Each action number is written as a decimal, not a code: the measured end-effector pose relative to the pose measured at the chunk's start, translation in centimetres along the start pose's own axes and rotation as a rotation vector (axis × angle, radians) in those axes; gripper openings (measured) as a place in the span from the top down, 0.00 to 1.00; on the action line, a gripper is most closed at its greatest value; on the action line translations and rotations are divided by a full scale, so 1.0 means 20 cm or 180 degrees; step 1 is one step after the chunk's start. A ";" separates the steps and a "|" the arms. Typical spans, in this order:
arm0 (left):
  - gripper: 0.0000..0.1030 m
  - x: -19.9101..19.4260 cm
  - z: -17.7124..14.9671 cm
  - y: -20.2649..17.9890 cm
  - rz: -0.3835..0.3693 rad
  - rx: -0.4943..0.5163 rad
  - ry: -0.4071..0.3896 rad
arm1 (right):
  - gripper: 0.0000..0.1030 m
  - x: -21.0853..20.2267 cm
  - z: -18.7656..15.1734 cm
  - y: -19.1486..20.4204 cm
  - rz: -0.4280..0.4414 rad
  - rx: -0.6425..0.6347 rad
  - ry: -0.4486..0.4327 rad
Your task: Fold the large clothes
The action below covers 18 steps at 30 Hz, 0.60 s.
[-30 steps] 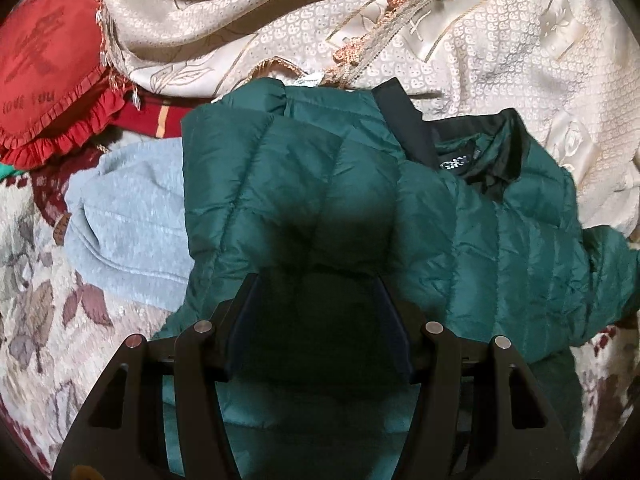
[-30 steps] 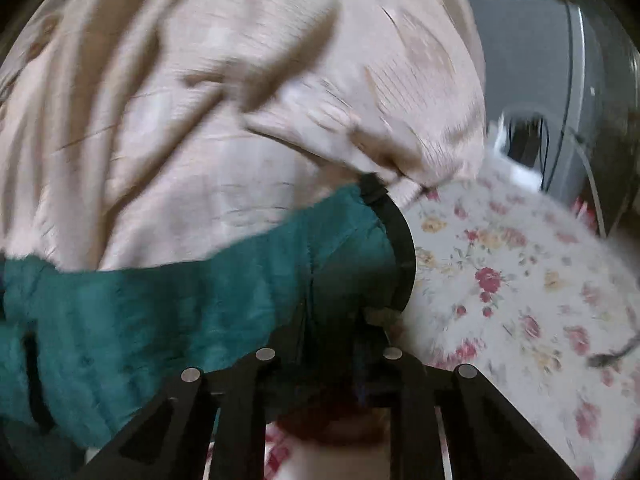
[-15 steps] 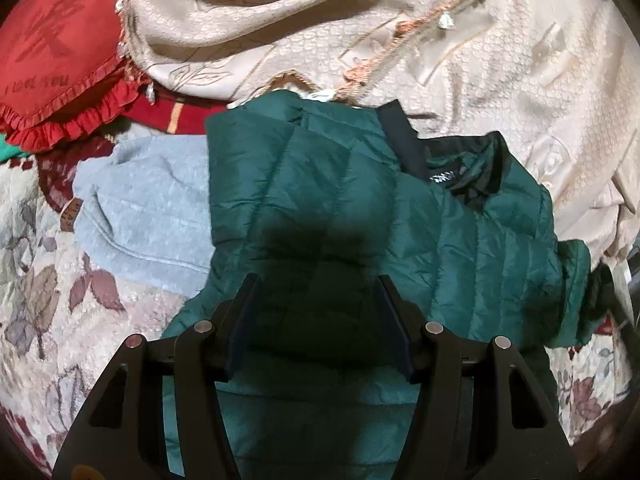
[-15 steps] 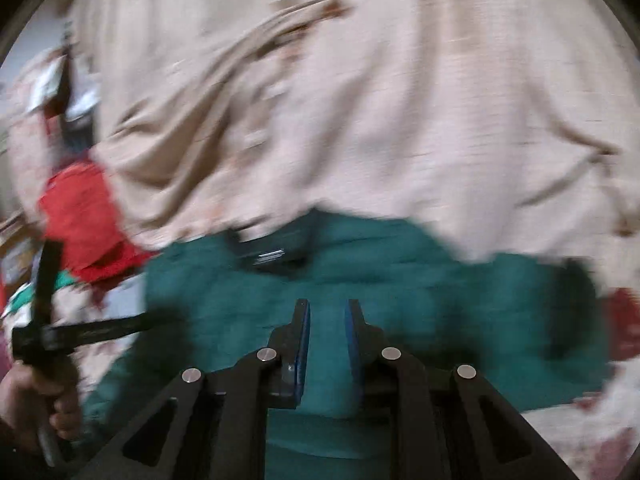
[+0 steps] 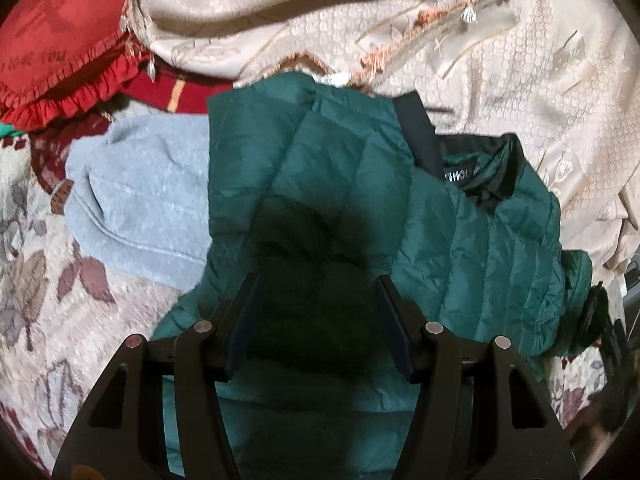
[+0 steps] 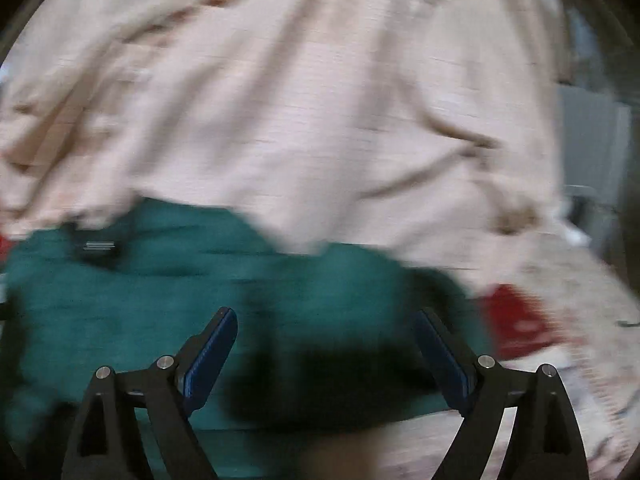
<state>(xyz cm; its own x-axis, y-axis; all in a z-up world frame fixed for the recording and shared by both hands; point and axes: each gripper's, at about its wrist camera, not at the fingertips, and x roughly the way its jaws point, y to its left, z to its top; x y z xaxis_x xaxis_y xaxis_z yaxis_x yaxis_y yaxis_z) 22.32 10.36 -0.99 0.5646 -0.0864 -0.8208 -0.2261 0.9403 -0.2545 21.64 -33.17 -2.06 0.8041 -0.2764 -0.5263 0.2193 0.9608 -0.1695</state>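
Dark green quilted puffer jacket lying on floral patterned bedspread, part-folded: one panel or sleeve turned over the body, black-lined collar showing toward the upper right. Beside it on the left, pale blue fleece garment; behind, cream embroidered throw with tassel trim and red ruffled cushion.

Left gripper poised over the jacket's lower middle, jaws half spread, nothing pinched; fabric beneath, not between the pads.

Right gripper above the jacket's right edge, jaws opening wide, no cloth gripped between them. Right view badly smeared, so probably hovering just off the fabric, not touching.

Judged step: fold just laid down, next grasp to be picked.

For doing it well:
- Press out trapped air first; puffy fill springs back and undoes a loose fold.
- Take the hem or side edge through both layers, pads closed on a seam line, not slippery mid-panel.
- Bring both edges over together, keeping quilting lines parallel.
- Keep clear of the cream throw's fringe and the fleece garment to avoid dragging them along.
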 end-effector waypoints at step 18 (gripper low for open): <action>0.44 0.03 -0.03 -0.03 0.0043 0.0056 0.0039 | 0.87 -0.12 0.03 -0.10 0.0990 0.0119 0.0108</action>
<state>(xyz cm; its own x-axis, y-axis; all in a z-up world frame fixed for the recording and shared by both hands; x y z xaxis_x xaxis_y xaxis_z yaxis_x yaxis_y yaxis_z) 22.35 9.58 -1.62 0.5518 -0.0775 -0.8303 -0.2195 0.9471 -0.2343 19.61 -34.46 -0.04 0.8170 0.0311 -0.5758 -0.0137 0.9993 0.0344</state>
